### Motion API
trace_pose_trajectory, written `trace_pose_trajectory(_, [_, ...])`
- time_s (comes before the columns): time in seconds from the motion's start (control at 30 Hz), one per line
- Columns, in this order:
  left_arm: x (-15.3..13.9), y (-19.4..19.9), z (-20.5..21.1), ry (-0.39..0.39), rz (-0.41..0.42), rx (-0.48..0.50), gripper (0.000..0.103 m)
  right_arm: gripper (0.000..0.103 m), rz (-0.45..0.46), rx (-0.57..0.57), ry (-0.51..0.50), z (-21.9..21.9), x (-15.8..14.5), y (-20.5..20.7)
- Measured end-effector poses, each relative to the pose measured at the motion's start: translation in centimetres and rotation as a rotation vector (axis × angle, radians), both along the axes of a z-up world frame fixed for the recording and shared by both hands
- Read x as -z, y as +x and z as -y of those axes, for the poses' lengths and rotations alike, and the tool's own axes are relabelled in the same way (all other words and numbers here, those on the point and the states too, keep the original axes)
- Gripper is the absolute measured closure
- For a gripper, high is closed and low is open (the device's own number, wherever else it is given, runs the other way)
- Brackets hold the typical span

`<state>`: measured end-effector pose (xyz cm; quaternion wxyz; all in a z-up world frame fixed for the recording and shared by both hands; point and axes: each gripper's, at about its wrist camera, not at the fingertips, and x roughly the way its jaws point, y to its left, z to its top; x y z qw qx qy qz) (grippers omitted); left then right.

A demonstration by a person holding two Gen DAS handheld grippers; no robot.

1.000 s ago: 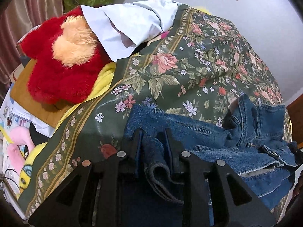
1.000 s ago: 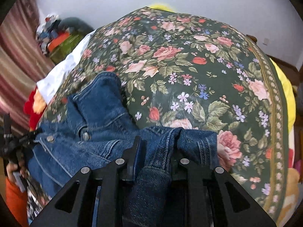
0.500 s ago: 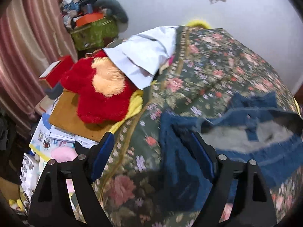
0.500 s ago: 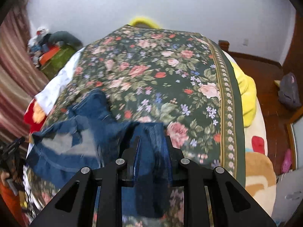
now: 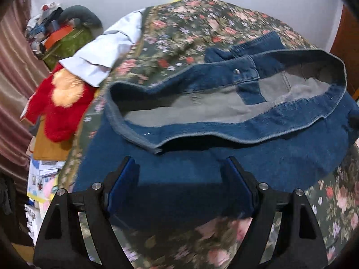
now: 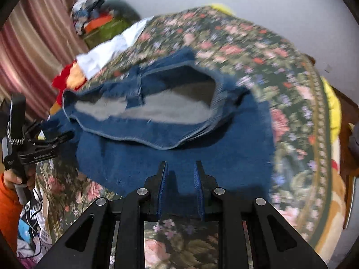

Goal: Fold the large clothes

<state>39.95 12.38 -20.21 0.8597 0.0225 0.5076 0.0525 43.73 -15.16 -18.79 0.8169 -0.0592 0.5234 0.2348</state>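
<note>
At nine o'clock in the left wrist view, a red plush toy [image 5: 60, 109] lies beside a white sheet [image 5: 107, 53], and a striped curtain [image 5: 13, 78] hangs behind them. A bed under a floral bedspread [image 5: 179, 33] fills the middle. On it lies a denim jacket [image 5: 224, 157], spread flat, its collar opening toward twelve o'clock and showing grey lining. The left gripper [image 5: 180, 179] sits at six o'clock with its fingers wide apart. The jacket's near hem lies between them, but the blue pads do not press on it.

In the right wrist view, the left gripper [image 6: 51, 139] shows again at nine o'clock, held by a hand [image 6: 15, 177] with an orange sleeve [image 6: 9, 213]. The jacket [image 6: 179, 148] lies in the middle of the bedspread [image 6: 280, 67]. The right gripper [image 6: 180, 174] is at six o'clock, its fingers drawn close together and clamped on the jacket's near edge. A yellow blanket [image 6: 332, 105] shows at three o'clock along the bed's edge.
</note>
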Motion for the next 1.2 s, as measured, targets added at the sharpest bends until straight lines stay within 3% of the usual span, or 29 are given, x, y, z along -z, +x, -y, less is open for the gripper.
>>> trace_pose_trajectory(0.3, [1.4,6.7,-1.0,0.003,0.004,-0.069,0.021,0.085,0.005,-0.007,-0.032,-4.1,2.9,5.4])
trace_pose_trajectory(0.57, [-0.5,12.3,-6.8,0.008,0.061,-0.257,0.021,0.085,0.062,0.102,0.089,-4.6,1.1,11.7])
trace_pose_trajectory(0.67, [-1.4,11.8,-8.7,-0.058,0.079,-0.296,0.021,0.085,0.177,0.157,0.106,-4.1,-1.0,11.3])
trace_pose_trajectory(0.77, [-3.3,10.3,-9.6,-0.071,0.120,-0.311,0.021,0.085,0.290,0.241,0.100,-2.9,-3.8,10.6])
trace_pose_trajectory(0.93, [-7.4,7.2,-9.8,0.014,0.195,-0.291,0.021,0.085,0.223,0.199,0.138,-1.4,-6.6,9.8])
trace_pose_trajectory(1.03, [-9.4,5.3,-9.7,0.048,0.215,-0.261,0.021,0.085,0.238,0.166,0.094,-1.4,-7.5,7.7])
trace_pose_trajectory(1.2, [-9.5,2.1,-8.3,0.005,0.187,-0.183,0.020,0.084,0.190,0.081,0.040,-2.5,-6.4,3.8])
